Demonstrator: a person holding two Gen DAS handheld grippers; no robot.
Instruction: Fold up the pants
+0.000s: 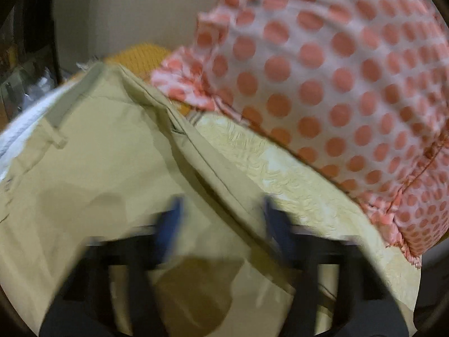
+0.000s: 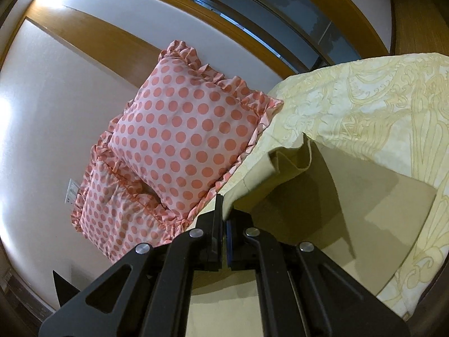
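Beige pants [image 1: 106, 163] lie spread on a pale yellow patterned bedspread [image 1: 294, 174], waistband and a belt loop at the upper left of the left wrist view. My left gripper [image 1: 221, 219] is open above the pants, its blue-padded fingers [image 1: 172, 219] apart and blurred. In the right wrist view my right gripper [image 2: 224, 213] is shut on an edge of the pants [image 2: 294, 196] and holds that fabric lifted above the bedspread [image 2: 364, 106].
Pink pillows with coral dots [image 2: 182, 129] lean at the head of the bed against a white and wood wall [image 2: 56, 98]; one shows in the left wrist view [image 1: 336, 70]. A mustard knitted cloth [image 1: 140, 56] and white fabric [image 1: 25, 123] lie beyond the pants.
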